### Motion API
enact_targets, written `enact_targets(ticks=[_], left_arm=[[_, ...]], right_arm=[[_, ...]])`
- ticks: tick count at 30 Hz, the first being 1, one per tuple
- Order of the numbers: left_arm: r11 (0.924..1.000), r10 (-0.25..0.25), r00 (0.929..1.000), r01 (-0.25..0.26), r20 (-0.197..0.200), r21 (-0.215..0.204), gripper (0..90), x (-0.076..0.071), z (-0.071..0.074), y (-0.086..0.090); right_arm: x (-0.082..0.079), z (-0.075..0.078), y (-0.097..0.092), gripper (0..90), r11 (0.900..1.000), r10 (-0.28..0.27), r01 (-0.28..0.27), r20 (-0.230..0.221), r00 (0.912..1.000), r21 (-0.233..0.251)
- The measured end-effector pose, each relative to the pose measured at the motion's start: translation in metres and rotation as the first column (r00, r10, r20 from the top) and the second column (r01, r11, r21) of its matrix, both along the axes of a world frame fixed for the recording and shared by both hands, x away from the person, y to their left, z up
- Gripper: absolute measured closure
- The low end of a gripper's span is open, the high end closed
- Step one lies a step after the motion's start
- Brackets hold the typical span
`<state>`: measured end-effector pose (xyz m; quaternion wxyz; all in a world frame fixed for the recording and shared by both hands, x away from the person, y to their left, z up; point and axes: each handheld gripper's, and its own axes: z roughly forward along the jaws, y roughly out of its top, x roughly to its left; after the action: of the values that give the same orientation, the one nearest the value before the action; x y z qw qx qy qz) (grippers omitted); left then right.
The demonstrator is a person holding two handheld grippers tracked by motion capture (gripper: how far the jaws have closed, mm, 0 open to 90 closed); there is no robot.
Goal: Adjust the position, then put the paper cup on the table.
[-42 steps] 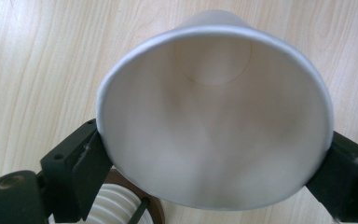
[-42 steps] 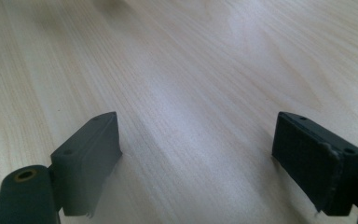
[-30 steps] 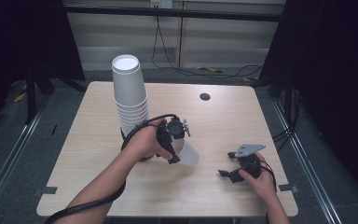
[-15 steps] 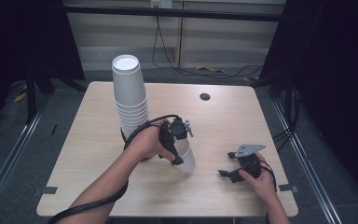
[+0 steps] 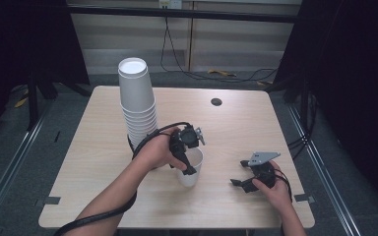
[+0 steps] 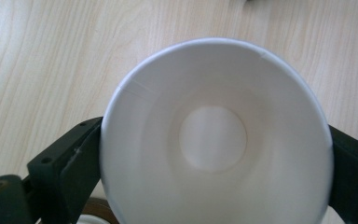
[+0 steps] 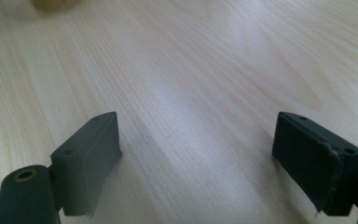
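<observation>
A single white paper cup point(image 5: 191, 169) stands upright and empty on the wooden table point(image 5: 93, 147), between the jaws of the left gripper point(image 5: 187, 150).

Seen from the left gripper view, the cup's point(image 6: 214, 135) bare round bottom has nothing in it; a jaw stands close against each side of the rim, and these jaws have just been opening, though whether the pads press the wall I cannot tell (the rim hides them). Just behind stands a tall stack of upturned cups point(image 5: 138, 108), its foot screened by the left hand point(image 5: 158, 151). The right gripper point(image 5: 243, 181) rests near the table's front right, jaws spread wide over bare wood, gripping nothing.
</observation>
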<state>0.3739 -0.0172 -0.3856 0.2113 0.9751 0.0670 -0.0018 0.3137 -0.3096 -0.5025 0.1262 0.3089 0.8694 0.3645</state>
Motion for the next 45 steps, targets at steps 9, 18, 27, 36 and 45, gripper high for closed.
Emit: enact_targets(ticks=[9,18,27,36,45], left_arm=[[0.9996,0.003,1.0000,-0.003,-0.003,-0.026,5.8,0.000,-0.004,0.003],[0.9986,0.017,0.9998,-0.017,0.004,-0.050,5.3,-0.001,-0.014,0.005],[0.9948,0.029,0.9996,-0.030,-0.006,-0.097,4.6,-0.007,-0.020,0.007],[0.9918,0.039,0.9990,-0.041,-0.022,-0.121,3.9,-0.010,-0.027,0.008],[0.9890,0.047,0.9986,-0.050,-0.023,-0.139,3.7,-0.015,-0.032,0.014]], right_arm=[[0.000,0.000,0.000,14.6,1.0000,0.002,-0.002,-0.001,1.0000,0.001],[0.000,0.000,0.000,14.6,1.0000,0.003,-0.003,-0.003,1.0000,0.000],[0.000,0.000,0.000,14.5,1.0000,0.005,-0.005,-0.004,1.0000,0.001],[0.000,0.000,0.000,14.4,1.0000,0.005,-0.005,-0.005,1.0000,0.001],[0.000,0.000,0.000,14.4,1.0000,0.004,-0.004,-0.004,1.0000,0.000]])
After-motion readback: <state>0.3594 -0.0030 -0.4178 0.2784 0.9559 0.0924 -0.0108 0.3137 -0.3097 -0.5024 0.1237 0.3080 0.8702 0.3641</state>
